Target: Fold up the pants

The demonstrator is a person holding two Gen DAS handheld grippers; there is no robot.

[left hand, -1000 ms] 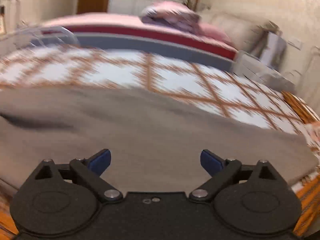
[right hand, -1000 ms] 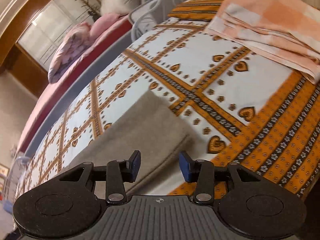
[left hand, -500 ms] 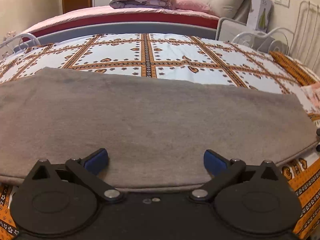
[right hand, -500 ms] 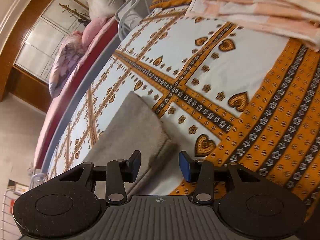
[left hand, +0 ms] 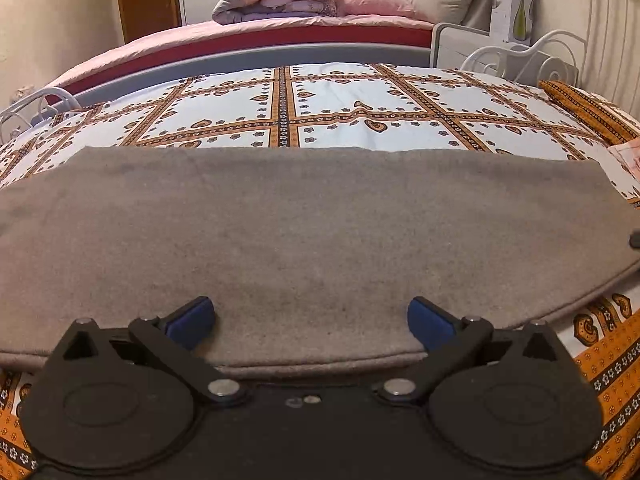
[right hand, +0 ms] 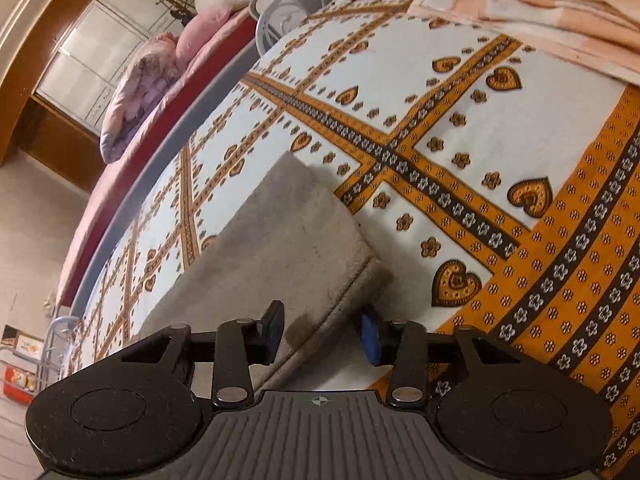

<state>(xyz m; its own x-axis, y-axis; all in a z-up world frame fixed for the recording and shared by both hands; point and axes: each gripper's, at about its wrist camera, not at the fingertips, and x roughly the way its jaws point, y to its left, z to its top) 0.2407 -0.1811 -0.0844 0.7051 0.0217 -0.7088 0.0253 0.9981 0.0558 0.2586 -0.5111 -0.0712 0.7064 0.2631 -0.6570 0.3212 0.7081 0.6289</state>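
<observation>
Box text: "S5" was printed in grey near the top of a white box (left hand: 514, 4) at the upper right of the left wrist frame.
Box picture: a green bottle shape was shown under the characters; no writing on it could be read.
Right wrist frame: a crosshair sign was stamped on the black gripper body (right hand: 319, 400) at lower centre; no readable text was found.

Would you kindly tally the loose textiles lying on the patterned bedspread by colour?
Grey-brown fleece pants: 1
Peach checked folded cloth: 1
Orange patterned pillow: 1
Total: 3
</observation>
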